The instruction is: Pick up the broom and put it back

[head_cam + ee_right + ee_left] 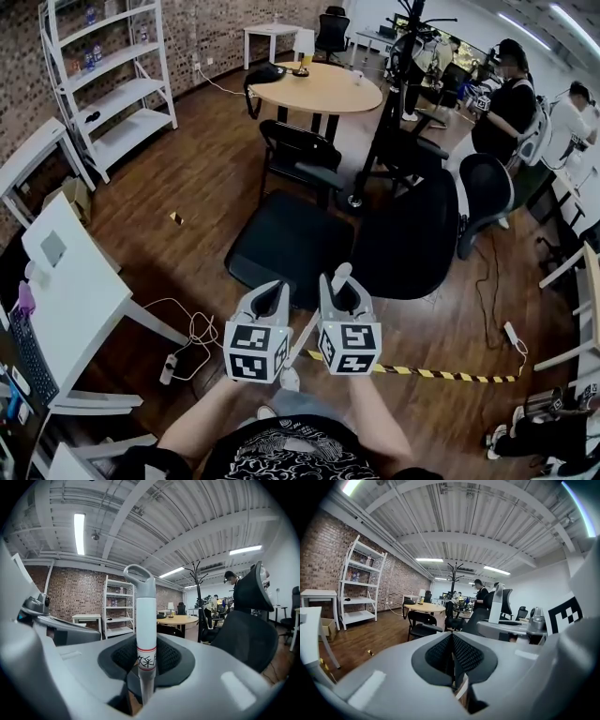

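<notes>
Open-plan office with a wooden floor [187, 187], brick walls, a white shelf unit [112, 84] at far left and a round wooden table [319, 89] at far centre. At the near edge of the head view, left gripper [272, 292] and right gripper [339, 281] just beside each other, facing a black office chair [286, 239].

Right gripper closed on the broom handle [145, 616], pads pressing from both sides at a red-banded label [146, 660]. Handle upright, hanging loop [139, 576] on top. Left gripper closed too, pads together with nothing between them, not touching the broom.

Likely trouble from here:
- Held high up near the loop on a smooth round tube, so prone to swinging or twisting in the pads under the weight of the long shaft below.
- Brush end out of sight in every view, so easily snagged on the chair base, or on the white cable [202, 330] and power strip [169, 368] at near left.
- No obvious storage spot in sight, so hard to judge where "back" is.

Only in the right gripper view: the pads' hold on the handle, the label and the full loop. In the head view, merely the loop tip poking above the jaws. Only in the head view: the floor, cable and chair seat. Only in the left gripper view: proof of meeting, empty pads.
</notes>
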A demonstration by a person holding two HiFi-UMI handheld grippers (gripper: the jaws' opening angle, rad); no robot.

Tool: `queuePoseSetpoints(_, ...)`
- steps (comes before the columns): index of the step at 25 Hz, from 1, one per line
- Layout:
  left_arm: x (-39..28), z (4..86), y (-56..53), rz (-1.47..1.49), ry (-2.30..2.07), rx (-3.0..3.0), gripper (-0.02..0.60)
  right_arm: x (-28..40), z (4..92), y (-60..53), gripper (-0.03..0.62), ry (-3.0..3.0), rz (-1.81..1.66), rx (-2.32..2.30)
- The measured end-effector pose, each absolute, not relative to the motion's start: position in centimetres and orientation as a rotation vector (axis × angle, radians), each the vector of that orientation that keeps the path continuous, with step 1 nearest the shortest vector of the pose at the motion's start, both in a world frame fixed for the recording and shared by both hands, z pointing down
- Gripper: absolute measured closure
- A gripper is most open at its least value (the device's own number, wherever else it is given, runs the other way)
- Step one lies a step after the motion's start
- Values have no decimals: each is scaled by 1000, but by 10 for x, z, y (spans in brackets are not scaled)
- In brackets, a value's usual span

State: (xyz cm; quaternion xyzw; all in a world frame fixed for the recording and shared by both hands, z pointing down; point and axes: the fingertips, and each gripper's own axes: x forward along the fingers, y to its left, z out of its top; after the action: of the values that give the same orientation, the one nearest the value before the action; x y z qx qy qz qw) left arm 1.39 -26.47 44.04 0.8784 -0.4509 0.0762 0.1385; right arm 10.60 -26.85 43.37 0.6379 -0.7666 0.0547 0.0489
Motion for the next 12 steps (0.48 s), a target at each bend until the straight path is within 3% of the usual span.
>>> queuePoseSetpoints(12, 17, 457, -299, 264, -1334, 2491, 575, 109, 489, -313, 514, -2322, 280, 1865)
